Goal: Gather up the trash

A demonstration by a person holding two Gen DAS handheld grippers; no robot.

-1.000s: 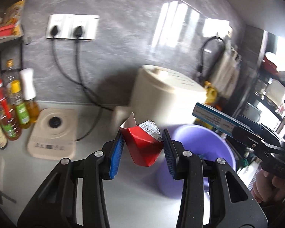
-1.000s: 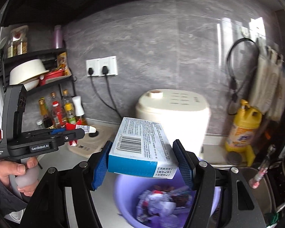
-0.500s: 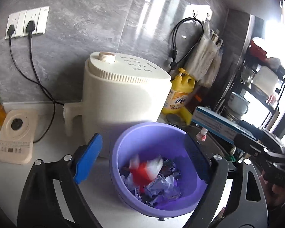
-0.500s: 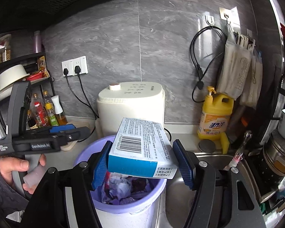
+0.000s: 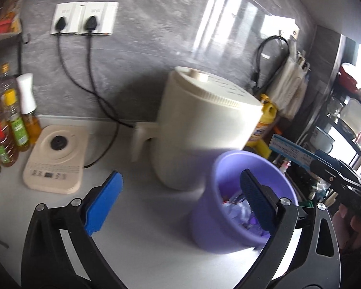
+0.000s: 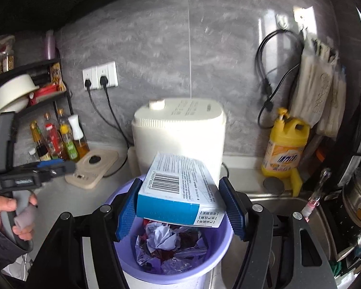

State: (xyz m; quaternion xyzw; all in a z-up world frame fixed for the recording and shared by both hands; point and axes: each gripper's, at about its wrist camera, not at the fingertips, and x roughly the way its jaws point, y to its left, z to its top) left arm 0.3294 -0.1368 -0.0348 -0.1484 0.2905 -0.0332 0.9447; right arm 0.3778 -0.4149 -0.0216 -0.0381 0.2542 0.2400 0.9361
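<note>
The blue and white box [image 6: 178, 190], barcode on its top face and small print too blurred to read, is clamped between the blue pads of the right gripper [image 6: 180, 207] directly above the purple bin [image 6: 214, 260], which stands on the counter [image 5: 137, 228] near the cream appliance [image 6: 180, 132] and holds crumpled paper and wrappers [image 6: 163, 238]. The left gripper [image 5: 178, 202] is spread wide with nothing between its pads, left of the bin, and the yellow bottle [image 6: 284, 154] at far right bears a label I cannot read
</note>
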